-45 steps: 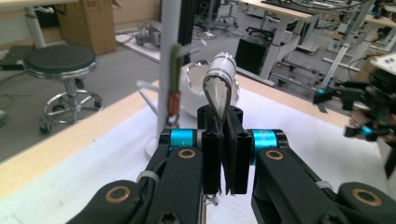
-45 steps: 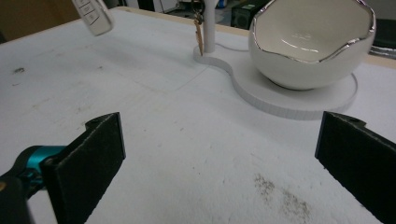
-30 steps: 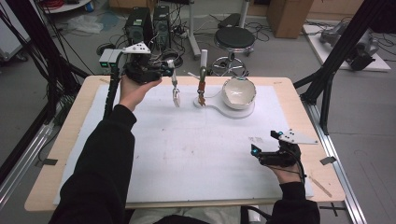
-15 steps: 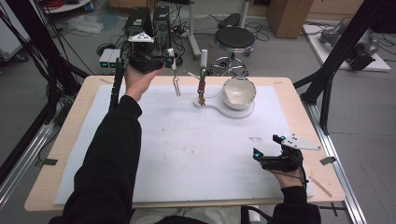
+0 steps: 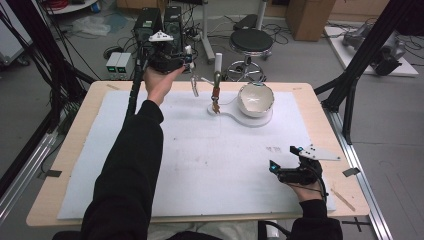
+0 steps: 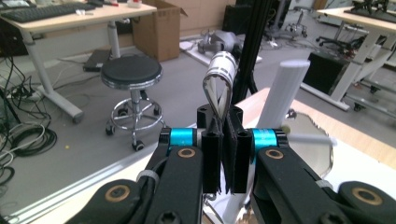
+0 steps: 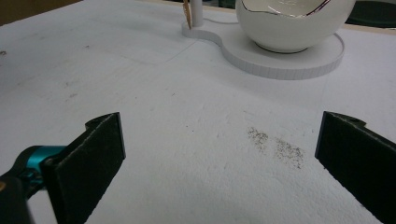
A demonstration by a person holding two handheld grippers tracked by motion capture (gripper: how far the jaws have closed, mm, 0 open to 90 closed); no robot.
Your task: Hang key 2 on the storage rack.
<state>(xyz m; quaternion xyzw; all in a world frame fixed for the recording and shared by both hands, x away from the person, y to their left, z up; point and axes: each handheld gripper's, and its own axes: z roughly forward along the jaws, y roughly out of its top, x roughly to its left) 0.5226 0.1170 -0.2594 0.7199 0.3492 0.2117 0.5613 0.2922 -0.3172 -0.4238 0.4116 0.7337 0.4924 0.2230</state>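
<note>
My left gripper (image 5: 191, 75) pinched the metal tongs (image 6: 218, 88) at the table's (image 5: 70, 150) 12 o'clock edge, at 9 o'clock of the white bowl (image 5: 256, 98). My right gripper (image 5: 277, 169) rested at 4 o'clock, jaws spread.

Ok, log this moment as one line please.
left gripper: shut on metal tongs, raised beyond table's far edge | right gripper: open, low over white mat | white bowl: on stand

The wooden counter (image 5: 320, 107) carries a white sheet (image 5: 200, 165); on the sheet lies a white base plate (image 5: 237, 116), near the far edge.
</note>
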